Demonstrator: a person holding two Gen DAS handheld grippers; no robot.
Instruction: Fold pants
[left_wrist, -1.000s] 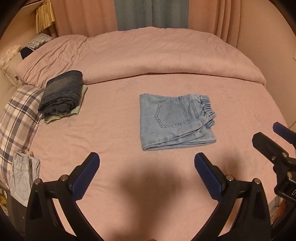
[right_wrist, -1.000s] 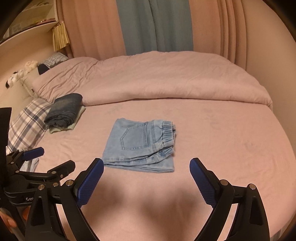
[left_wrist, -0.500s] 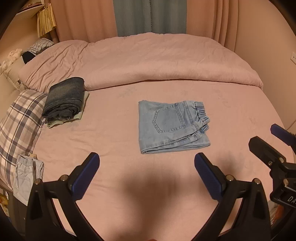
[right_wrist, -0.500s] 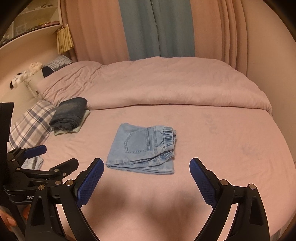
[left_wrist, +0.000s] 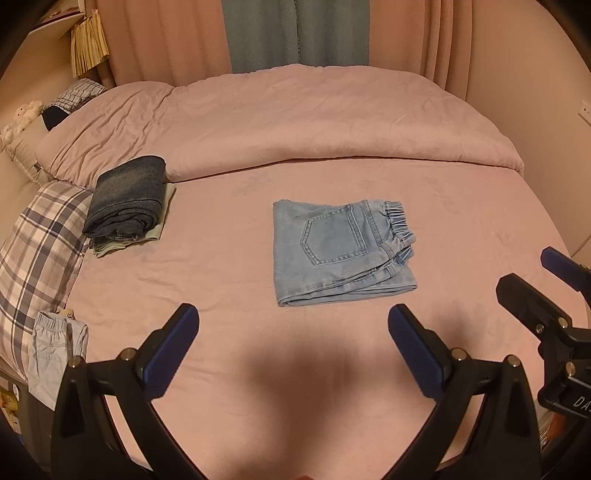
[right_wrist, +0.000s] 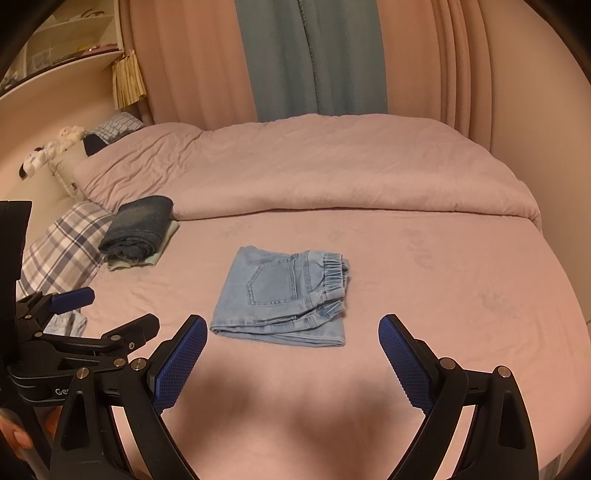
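Observation:
Light blue jeans (left_wrist: 340, 251) lie folded into a compact rectangle in the middle of the pink bed, back pocket up, elastic waistband to the right; they also show in the right wrist view (right_wrist: 288, 299). My left gripper (left_wrist: 293, 317) is open and empty, held above the near side of the bed, short of the jeans. My right gripper (right_wrist: 291, 326) is open and empty, also held back from the jeans. The right gripper shows at the right edge of the left wrist view (left_wrist: 532, 280). The left gripper shows at the left edge of the right wrist view (right_wrist: 110, 314).
A stack of folded dark jeans (left_wrist: 127, 195) on a pale green garment sits at the left. A plaid pillow (left_wrist: 33, 254) and small pale shorts (left_wrist: 55, 354) lie at the left edge. A rolled pink duvet (left_wrist: 295, 122) runs across the back. Curtains hang behind.
Both grippers have drawn back and tilted up from the bed; the folded jeans appear lower and farther off. The jeans themselves have not moved.

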